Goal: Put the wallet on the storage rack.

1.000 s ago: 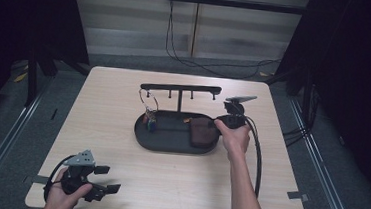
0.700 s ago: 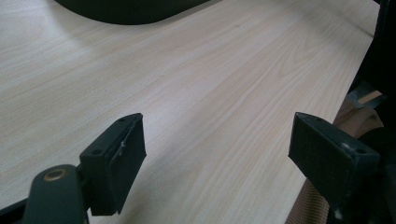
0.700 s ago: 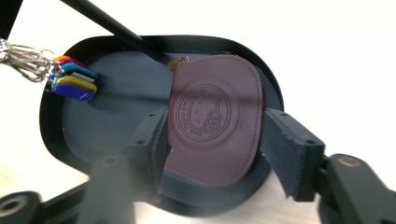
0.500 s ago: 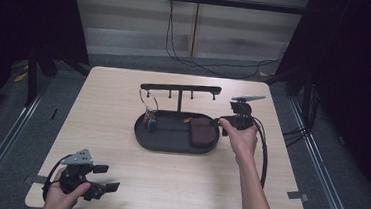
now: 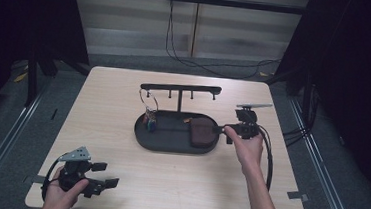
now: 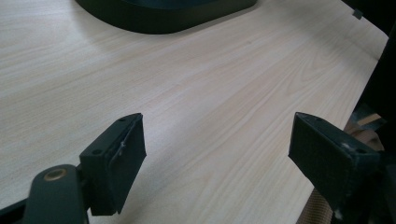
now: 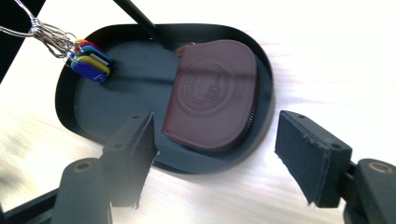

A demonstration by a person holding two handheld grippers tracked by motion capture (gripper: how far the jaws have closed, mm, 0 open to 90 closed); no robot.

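One pale wooden tabletop (image 5: 123, 104) carries a black oval tray (image 5: 143, 134) with a T-shaped rack (image 5: 180, 88) rising from it. In the tray's right end lies a brown zip pouch (image 7: 215, 98), flat; a bunch of coloured key tags (image 7: 91, 59) hangs at its left. The right gripper (image 7: 215, 156) sits just right of the tray, its jaws having just been opening, wide apart and empty. The left gripper (image 6: 217, 156), at the near left corner, gapes wide over bare wood.
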